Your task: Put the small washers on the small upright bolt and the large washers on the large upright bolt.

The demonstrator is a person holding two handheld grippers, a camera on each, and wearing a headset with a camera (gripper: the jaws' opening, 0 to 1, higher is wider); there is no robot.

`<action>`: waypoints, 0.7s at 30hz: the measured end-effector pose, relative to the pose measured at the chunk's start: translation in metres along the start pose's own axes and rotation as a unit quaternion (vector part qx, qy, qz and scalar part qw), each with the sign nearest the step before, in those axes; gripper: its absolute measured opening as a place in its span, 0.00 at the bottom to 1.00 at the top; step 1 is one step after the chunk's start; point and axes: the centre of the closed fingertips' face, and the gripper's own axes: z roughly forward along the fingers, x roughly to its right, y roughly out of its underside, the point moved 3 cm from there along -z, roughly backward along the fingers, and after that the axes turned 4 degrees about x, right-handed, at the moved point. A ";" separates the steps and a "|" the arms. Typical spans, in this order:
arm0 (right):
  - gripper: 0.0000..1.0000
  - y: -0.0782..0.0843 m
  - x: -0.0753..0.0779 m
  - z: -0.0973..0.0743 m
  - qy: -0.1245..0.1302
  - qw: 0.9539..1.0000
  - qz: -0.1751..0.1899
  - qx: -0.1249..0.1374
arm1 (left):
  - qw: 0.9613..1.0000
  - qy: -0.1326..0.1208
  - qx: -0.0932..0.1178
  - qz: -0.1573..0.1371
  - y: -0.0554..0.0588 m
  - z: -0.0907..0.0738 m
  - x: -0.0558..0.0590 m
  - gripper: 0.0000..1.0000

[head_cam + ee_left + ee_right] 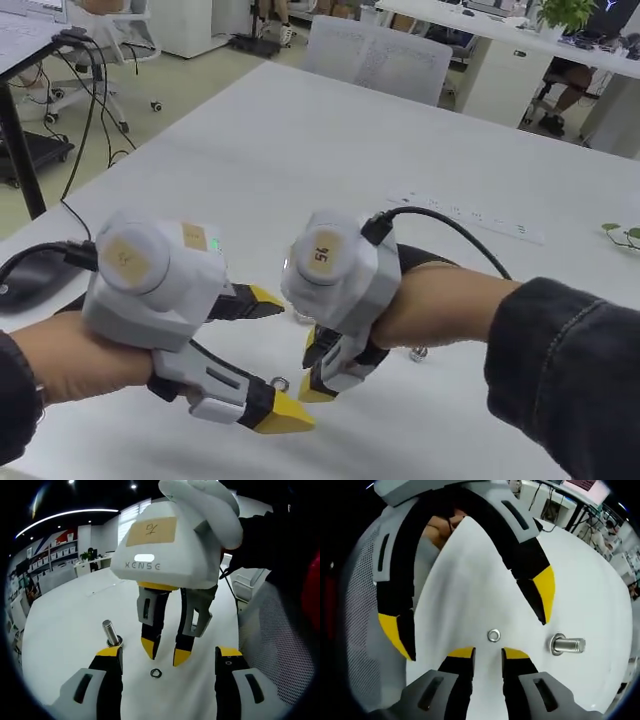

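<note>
A small steel washer (156,672) lies flat on the white table (300,150); it also shows as the washer (493,635) and the washer (279,383). An upright bolt (111,632) stands close beside it, seen again as the bolt (565,645). My left gripper (169,652) is wide open, its jaws on either side of the washer. My right gripper (488,653) points down just over the washer with a narrow gap between its jaws and nothing in them. In the head view, the left gripper (275,360) and right gripper (312,366) nearly meet.
A small metal piece (418,353) lies on the table by my right wrist. A black cable (450,225) trails from the right gripper. A mesh chair (380,55) stands at the far edge, and desks and chairs stand beyond.
</note>
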 end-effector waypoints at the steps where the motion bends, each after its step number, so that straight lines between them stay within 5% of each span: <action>1: 0.22 -0.001 0.000 0.002 -0.001 1.000 -0.003 -0.001 | 1.000 0.000 0.000 -0.001 0.000 0.000 0.000 0.75; 21: 0.19 -0.005 0.007 0.022 -0.003 1.000 -0.016 -0.013 | 1.000 -0.005 0.000 -0.009 0.005 -0.003 -0.005 0.75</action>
